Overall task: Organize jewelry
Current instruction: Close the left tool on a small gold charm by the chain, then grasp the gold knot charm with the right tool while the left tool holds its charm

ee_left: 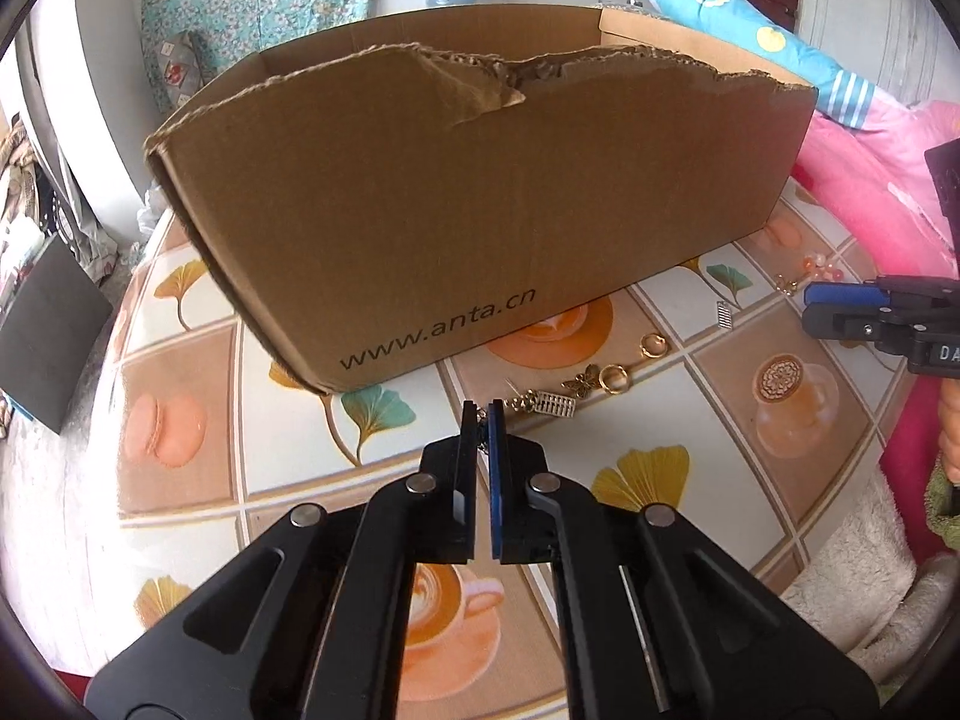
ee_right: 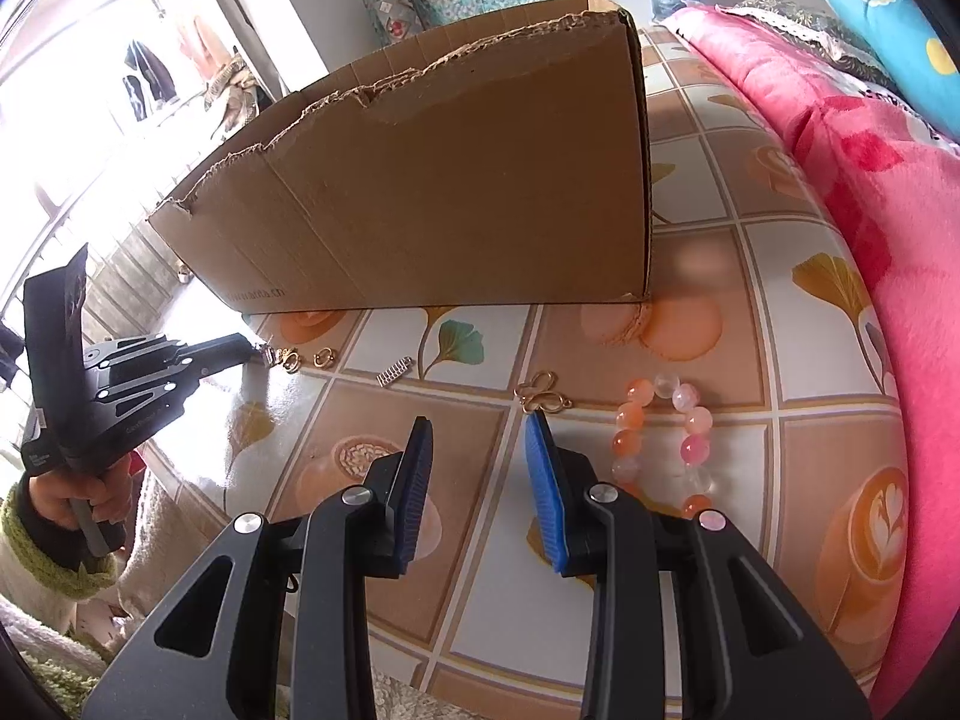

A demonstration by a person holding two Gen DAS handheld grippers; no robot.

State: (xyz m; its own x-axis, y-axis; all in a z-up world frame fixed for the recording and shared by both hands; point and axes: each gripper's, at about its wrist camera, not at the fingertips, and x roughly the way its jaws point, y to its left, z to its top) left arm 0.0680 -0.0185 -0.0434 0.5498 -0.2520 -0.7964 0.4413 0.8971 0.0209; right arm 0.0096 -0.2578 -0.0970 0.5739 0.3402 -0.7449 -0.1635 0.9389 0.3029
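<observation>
Pinching what looks like a thin chain, the left gripper sits nearly closed just before the charm earring on the worktop. Spread wide, the right gripper hovers near the gold butterfly. So slight a pinch could slip before reaching the cardboard box.

"www.anta.cn" printed on the cardboard box front, "da" partly visible on the right gripper

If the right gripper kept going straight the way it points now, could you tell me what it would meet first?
Probably the gold butterfly charm, lying just beyond the open right gripper and slightly right of its line. Behind it stands the cardboard box. Depth is hard to judge here.
</observation>
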